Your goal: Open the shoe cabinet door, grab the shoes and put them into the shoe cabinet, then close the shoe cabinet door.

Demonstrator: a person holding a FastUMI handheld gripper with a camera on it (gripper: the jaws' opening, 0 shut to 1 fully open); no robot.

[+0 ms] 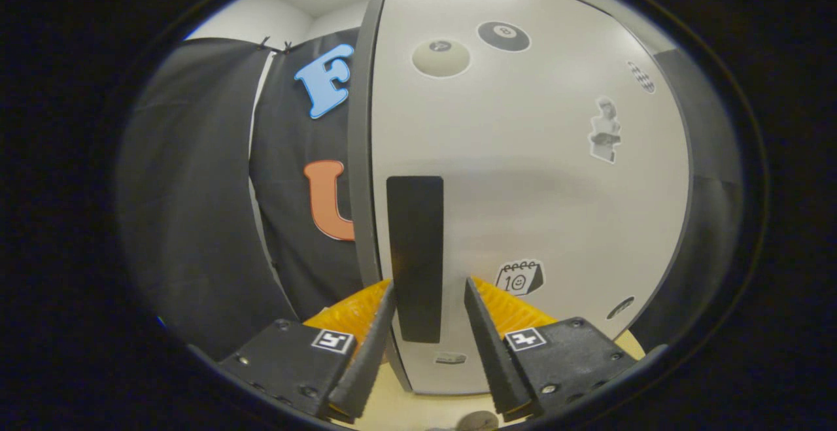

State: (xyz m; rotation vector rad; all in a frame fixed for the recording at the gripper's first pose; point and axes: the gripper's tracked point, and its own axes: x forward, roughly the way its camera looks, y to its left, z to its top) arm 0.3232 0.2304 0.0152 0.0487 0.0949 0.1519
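Shoe cabinet door [523,189] stood just ahead, seemingly not yet swung wide; its dark handle [414,258] sat between the released fingers of the gripper [428,287], ungripped; shoes and closing remained

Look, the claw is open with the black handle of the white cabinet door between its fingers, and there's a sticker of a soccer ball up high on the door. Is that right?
Nearly. The stickers up high are billiard balls, not a soccer ball; the gripper view shows two. The rest holds: the claw is open, with the black handle of the white cabinet door between its fingers.
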